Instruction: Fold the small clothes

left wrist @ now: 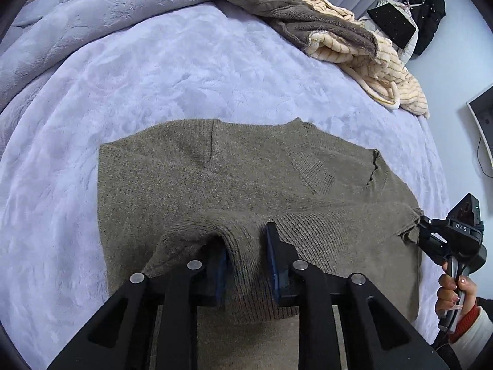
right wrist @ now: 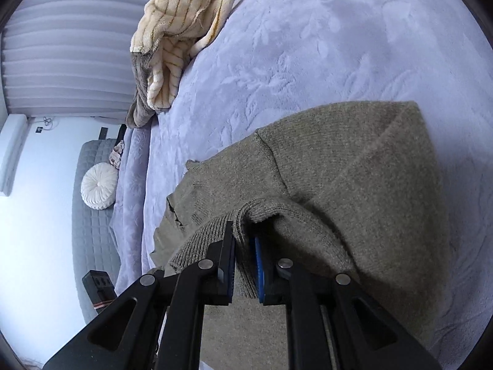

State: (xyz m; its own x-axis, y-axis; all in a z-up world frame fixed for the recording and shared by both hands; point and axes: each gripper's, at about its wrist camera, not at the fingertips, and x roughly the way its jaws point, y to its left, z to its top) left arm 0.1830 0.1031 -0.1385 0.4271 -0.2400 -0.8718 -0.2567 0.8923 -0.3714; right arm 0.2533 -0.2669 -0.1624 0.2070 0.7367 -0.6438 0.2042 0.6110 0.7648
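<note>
Evenly lit by soft, cool daylight. Sharp throughout, no motion blur. Strong fisheye bending toward black corner vignettes. Only faint shadows under the folded olive-brown knitted sweater (left wrist: 234,172) on the pale lavender embossed plush blanket (left wrist: 154,71). No glare.

sweater (left wrist: 252,178) hem behind left gripper (left wrist: 246,246)

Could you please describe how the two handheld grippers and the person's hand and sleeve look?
The left gripper and the right gripper are alike: black angular fingers with cut-out slots, round silver pins at the joints, and blue pads on the inner faces. In the left wrist view, the right gripper carries white letters "DAS" on its black body. The hand on its handle has pale polished nails, with a red ribbed cuff over a white sleeve.
</note>
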